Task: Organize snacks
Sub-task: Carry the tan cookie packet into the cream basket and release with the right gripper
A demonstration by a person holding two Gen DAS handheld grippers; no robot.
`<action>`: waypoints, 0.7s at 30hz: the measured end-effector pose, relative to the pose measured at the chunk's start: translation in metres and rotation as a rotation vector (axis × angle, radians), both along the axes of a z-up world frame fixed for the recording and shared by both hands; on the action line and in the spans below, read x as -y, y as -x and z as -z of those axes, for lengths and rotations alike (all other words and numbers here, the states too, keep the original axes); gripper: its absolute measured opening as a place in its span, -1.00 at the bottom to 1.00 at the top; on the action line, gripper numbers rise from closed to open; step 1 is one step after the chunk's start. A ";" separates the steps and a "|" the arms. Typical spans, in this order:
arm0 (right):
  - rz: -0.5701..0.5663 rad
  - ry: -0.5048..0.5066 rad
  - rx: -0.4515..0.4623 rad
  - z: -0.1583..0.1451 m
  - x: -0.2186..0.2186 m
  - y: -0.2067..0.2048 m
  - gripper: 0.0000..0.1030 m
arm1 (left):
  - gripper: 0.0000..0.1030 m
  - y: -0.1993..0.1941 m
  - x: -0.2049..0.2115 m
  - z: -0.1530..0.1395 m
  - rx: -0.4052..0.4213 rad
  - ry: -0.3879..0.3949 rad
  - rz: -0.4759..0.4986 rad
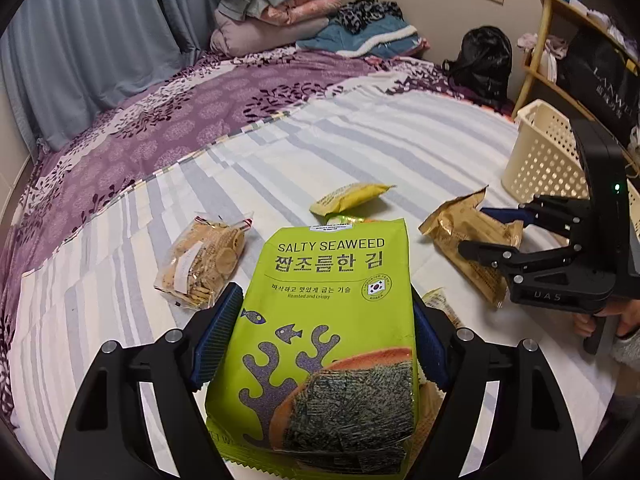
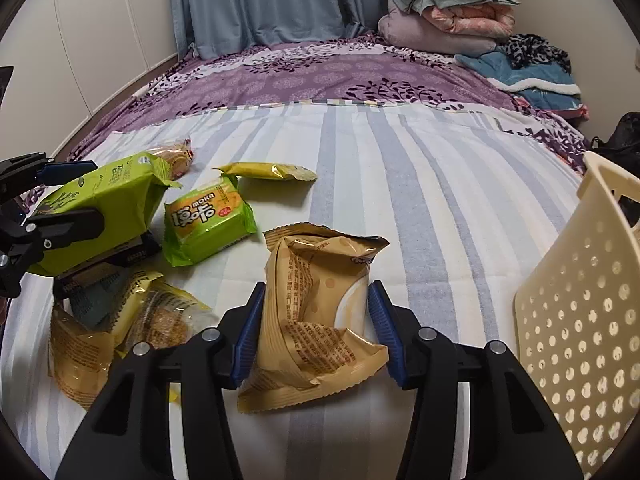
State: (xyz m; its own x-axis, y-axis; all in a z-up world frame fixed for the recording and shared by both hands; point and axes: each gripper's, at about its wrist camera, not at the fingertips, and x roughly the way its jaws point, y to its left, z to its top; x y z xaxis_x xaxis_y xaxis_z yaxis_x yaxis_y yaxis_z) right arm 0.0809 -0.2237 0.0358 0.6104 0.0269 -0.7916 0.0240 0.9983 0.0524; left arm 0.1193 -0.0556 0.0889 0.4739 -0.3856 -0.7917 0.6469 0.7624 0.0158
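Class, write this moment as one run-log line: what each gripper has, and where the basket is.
left gripper: shut on seaweed pack | right gripper: shut on tan snack bag | basket: right of the bag, on the bed

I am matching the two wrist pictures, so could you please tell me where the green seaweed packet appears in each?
Left wrist view: the seaweed packet fills the lower centre, between the left tool's blue pads.
Right wrist view: the seaweed packet sits at the left edge.
Shared landmark: the cream perforated basket, at the right in both.
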 end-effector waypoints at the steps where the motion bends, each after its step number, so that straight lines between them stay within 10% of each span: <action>1: 0.001 -0.001 0.006 -0.002 0.000 0.002 -0.01 | 0.55 0.002 -0.001 -0.003 0.006 0.008 -0.006; 21: 0.016 -0.056 0.205 -0.084 0.006 0.074 -0.28 | 0.55 0.081 0.002 -0.066 0.147 0.098 -0.088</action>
